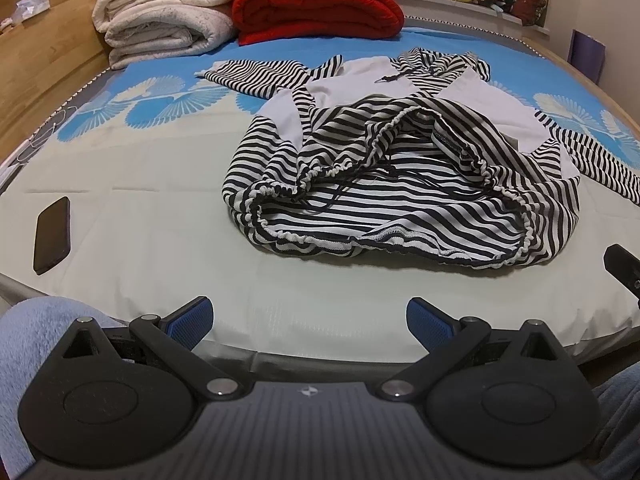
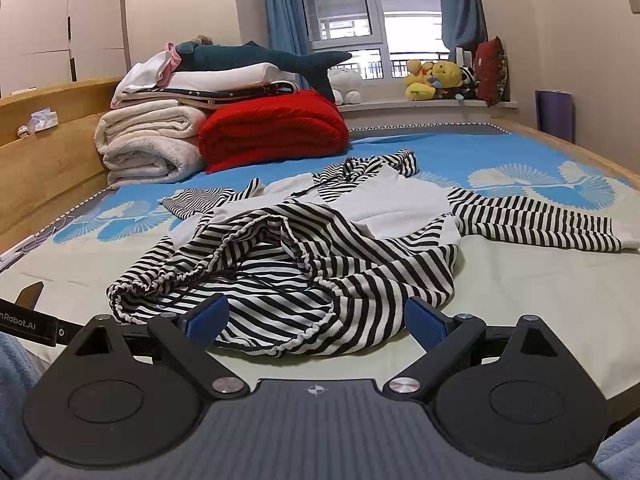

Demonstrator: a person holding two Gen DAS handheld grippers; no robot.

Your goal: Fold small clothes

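A black-and-white striped hooded top lies crumpled on the bed, its drawstring hem open toward me and its sleeves spread to the sides; it also shows in the right wrist view. My left gripper is open and empty above the bed's near edge, short of the garment. My right gripper is open and empty, low over the hem, its blue fingertips apart on either side of the fabric's near edge. The right gripper's tip shows at the far right of the left wrist view.
A dark phone lies on the sheet at the left. Folded white blankets and a red blanket are stacked at the bed's head by the wooden headboard. Plush toys sit on the windowsill.
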